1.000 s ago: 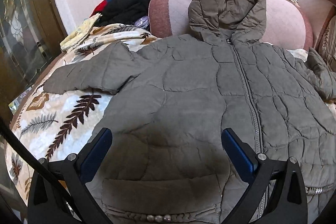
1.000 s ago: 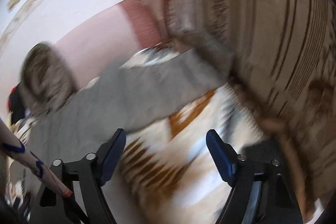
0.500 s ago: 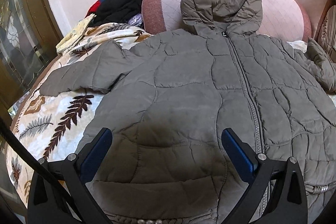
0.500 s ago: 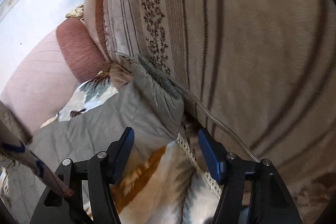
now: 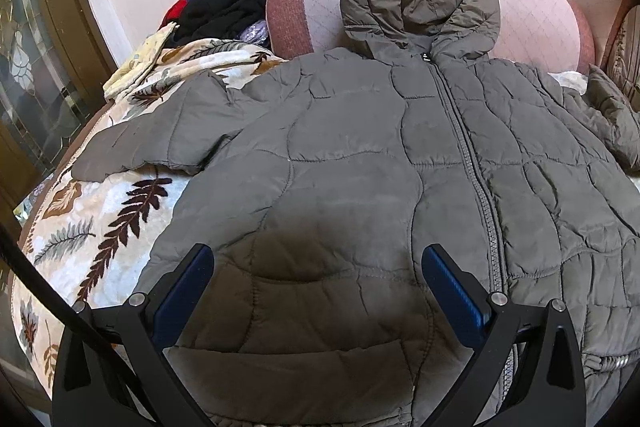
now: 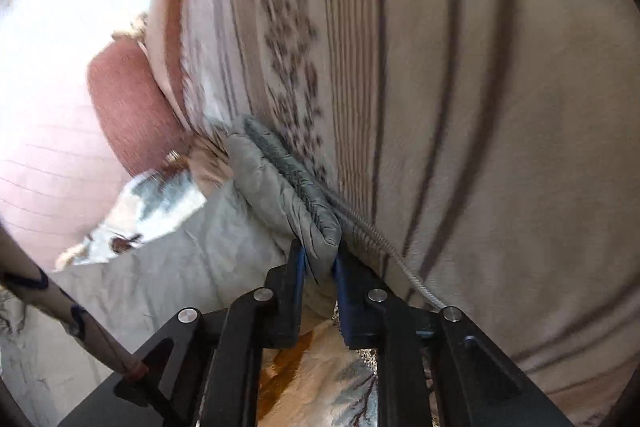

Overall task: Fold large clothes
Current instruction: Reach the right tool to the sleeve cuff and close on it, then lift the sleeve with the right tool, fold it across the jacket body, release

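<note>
Leaf-print blanket [image 5: 120,211] on a bed carries the grey hooded jacket [image 5: 360,167], spread flat, zipped, hood propped on a pink bolster [image 5: 532,23]. Right tool [image 6: 319,259] has just been closing and now pinches the sleeve cuff [image 6: 280,187] beside a striped cushion [image 6: 480,107]. Left tool [image 5: 318,267] hangs open above the hem. No fold made yet; sleeves and body all remain.

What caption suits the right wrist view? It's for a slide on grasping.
Right gripper, jaws just closed, pinches the grey jacket's sleeve cuff beside a striped cushion.
</note>
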{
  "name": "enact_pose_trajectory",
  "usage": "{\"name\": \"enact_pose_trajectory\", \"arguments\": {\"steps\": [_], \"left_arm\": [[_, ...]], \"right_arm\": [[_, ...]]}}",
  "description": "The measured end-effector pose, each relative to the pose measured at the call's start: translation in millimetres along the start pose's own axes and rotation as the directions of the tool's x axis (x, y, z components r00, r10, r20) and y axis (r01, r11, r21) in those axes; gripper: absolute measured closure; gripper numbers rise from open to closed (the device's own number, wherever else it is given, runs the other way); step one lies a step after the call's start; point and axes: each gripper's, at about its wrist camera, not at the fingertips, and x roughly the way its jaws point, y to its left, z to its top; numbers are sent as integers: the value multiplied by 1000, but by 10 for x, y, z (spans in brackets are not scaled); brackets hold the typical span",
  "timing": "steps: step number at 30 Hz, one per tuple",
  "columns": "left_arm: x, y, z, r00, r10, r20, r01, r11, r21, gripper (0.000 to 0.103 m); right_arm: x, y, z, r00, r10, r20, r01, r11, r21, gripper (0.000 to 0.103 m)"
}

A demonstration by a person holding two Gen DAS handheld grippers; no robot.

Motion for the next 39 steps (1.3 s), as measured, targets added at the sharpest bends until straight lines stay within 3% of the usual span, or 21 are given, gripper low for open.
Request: {"name": "enact_pose_trajectory", "arguments": {"steps": [8, 13, 16, 20, 23, 27, 31, 33, 36, 39], "left_arm": [[-140, 102, 22, 1000, 0, 30, 1, 1000, -28, 0], [-235, 229, 43, 999, 3, 53, 0, 999, -53, 0], [-286, 319, 46, 998, 0, 62, 4, 998, -68, 0], [-344, 457, 43, 997, 1, 73, 6, 996, -93, 0], [-368, 587, 33, 997, 6, 77, 3, 993, -117, 0], [-384, 750, 17, 997, 13, 74, -1, 988, -153, 0], [-382, 879, 2, 997, 16, 72, -3, 984, -181, 0], [-372, 914, -2, 998, 15, 65, -2, 981, -193, 0], [-359, 955, -7, 998, 19, 59, -6, 978, -208, 0], [-346, 967, -10, 998, 20, 59, -7, 977, -215, 0]], "right_arm": [[-885, 219, 129, 991, 93, 94, -87, 994, -73, 90], [-1574, 587, 187, 971, 198, 138, -179, 974, -139, 91], [-1998, 911, 151, 947, 281, 155, -251, 949, -189, 91], [-2576, 1410, 25, 895, 422, 144, -378, 889, -258, 91], [-2939, 1845, -174, 839, 533, 106, -480, 818, -317, 91], [-3232, 2485, -622, 747, 665, -12, -618, 688, -380, 91], [-3334, 2937, -1132, 685, 718, -127, -694, 588, -416, 91], [-3257, 3184, -1406, 667, 720, -192, -718, 552, -425, 91], [-2985, 3475, -1803, 655, 701, -283, -745, 534, -399, 92], [-2620, 3679, -2181, 656, 662, -361, -753, 546, -368, 92]]}}
